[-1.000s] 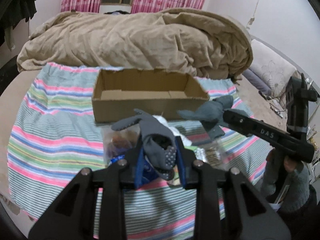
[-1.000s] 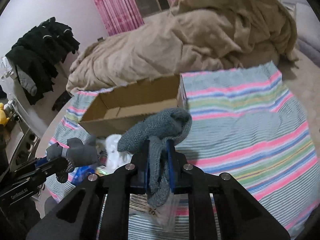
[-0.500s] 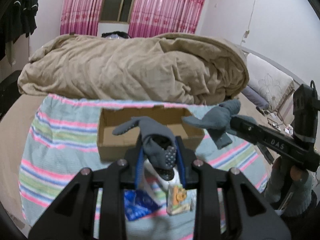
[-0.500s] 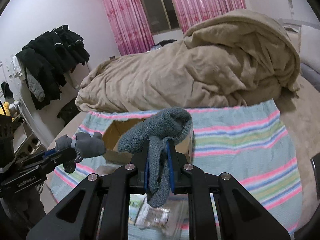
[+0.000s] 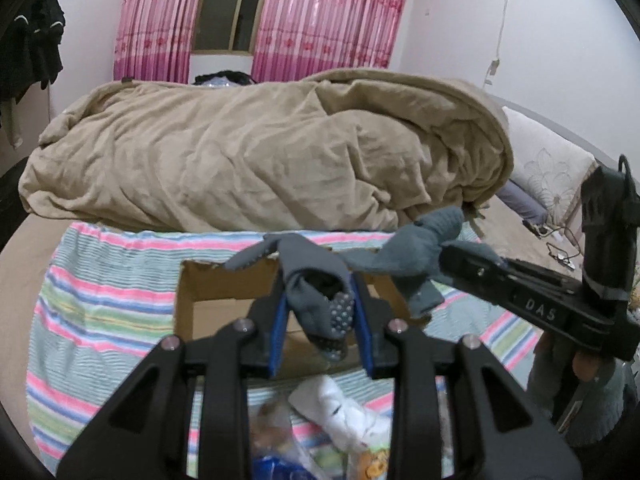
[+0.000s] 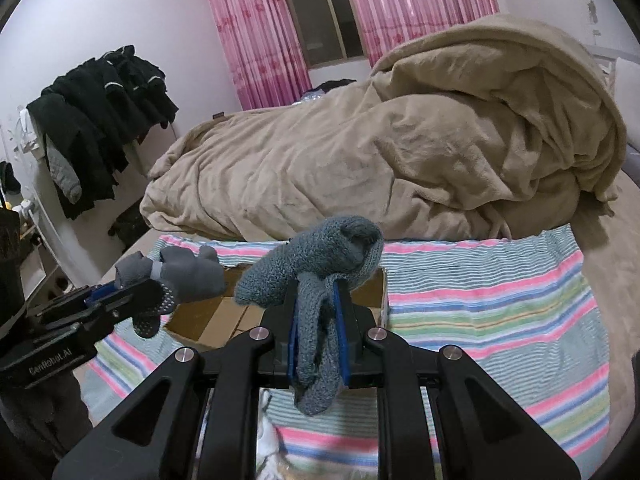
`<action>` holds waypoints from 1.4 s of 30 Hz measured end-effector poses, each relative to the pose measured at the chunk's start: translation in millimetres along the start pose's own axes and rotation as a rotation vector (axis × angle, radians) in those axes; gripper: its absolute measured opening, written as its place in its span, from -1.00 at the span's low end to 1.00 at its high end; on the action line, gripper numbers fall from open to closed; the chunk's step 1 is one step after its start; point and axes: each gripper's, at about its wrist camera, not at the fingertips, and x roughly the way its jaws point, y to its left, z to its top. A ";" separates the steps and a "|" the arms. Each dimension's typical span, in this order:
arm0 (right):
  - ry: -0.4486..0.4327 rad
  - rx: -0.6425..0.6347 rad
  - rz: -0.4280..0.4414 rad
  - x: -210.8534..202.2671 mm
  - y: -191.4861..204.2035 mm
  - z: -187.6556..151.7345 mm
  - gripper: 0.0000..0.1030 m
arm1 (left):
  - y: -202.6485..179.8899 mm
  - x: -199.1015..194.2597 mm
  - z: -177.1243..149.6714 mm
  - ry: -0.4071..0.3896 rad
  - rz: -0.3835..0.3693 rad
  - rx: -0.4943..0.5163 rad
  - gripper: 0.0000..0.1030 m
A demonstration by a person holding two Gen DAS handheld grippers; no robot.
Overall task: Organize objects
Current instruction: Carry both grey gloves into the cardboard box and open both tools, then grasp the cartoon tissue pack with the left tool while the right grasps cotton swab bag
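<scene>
My left gripper (image 5: 320,316) is shut on a dark grey sock with grip dots (image 5: 316,288), held in the air over the open cardboard box (image 5: 224,296). My right gripper (image 6: 318,328) is shut on a fuzzy blue-grey sock (image 6: 320,264), also held above the box (image 6: 224,316). In the left wrist view the right gripper (image 5: 448,258) comes in from the right with its sock (image 5: 412,256). In the right wrist view the left gripper (image 6: 132,296) and its sock (image 6: 184,272) are at the left.
The box sits on a striped cloth (image 5: 104,300) spread on the bed. A heaped beige blanket (image 5: 260,160) lies behind it. White socks (image 5: 340,408) and snack packets (image 5: 372,464) lie in front of the box. Dark clothes (image 6: 104,112) hang at the left.
Both grippers have risen and moved forward with their socks, from above the loose pile in front of the box to over the box. Both stay shut.
</scene>
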 end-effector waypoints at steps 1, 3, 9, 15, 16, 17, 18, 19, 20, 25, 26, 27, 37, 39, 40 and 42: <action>0.006 -0.001 0.001 5.1 -0.9 0.2 -0.67 | 0.3 8.3 -0.1 0.011 0.002 0.001 -0.41; 0.020 -0.010 0.002 17.5 -2.3 1.6 -0.67 | 1.0 25.4 -2.1 0.031 0.003 -0.001 -0.41; 0.093 -0.018 0.001 56.7 -6.2 -6.7 -0.66 | 5.4 76.4 -15.5 0.100 0.031 0.004 -0.41; 0.183 0.001 0.003 88.8 -8.3 -28.2 -0.65 | 14.3 108.8 -31.5 0.194 0.016 -0.015 -0.40; 0.193 0.005 0.001 91.9 -9.1 -30.7 -0.65 | 15.1 111.8 -33.0 0.204 0.018 -0.016 -0.39; 0.199 0.006 -0.001 94.1 -9.3 -33.2 -0.65 | 16.1 114.6 -34.8 0.215 0.017 -0.016 -0.39; 0.201 0.003 -0.006 95.7 -9.4 -35.0 -0.63 | 17.1 116.4 -35.9 0.225 0.014 -0.017 -0.37; 0.201 0.001 -0.009 95.8 -9.3 -36.0 -0.62 | 17.3 118.2 -36.9 0.232 0.010 -0.017 -0.34; 0.200 0.001 -0.010 95.7 -9.0 -36.2 -0.59 | 17.9 119.3 -38.1 0.238 0.009 -0.017 -0.32; 0.182 0.013 0.001 89.7 -7.7 -34.4 -0.19 | 18.3 111.7 -35.3 0.248 0.026 -0.026 -0.01; 0.174 0.011 -0.003 85.9 -5.9 -33.0 -0.04 | 18.5 105.5 -33.4 0.236 0.024 -0.034 0.12; 0.162 0.009 -0.004 80.6 -4.4 -31.8 0.06 | 19.0 99.8 -31.5 0.223 0.030 -0.039 0.23; 0.074 0.019 -0.021 21.1 12.7 -18.2 0.19 | 12.7 29.2 -18.3 0.135 0.041 -0.023 0.44; 0.063 0.013 -0.023 7.2 18.2 -19.1 0.20 | 9.6 11.8 -17.8 0.118 0.037 -0.019 0.46; 0.057 0.013 -0.025 0.5 20.6 -20.3 0.20 | 8.6 3.8 -18.3 0.109 0.035 -0.020 0.49; 0.043 0.018 -0.028 -16.1 23.8 -23.7 0.22 | 5.5 -14.7 -20.0 0.086 0.035 -0.024 0.52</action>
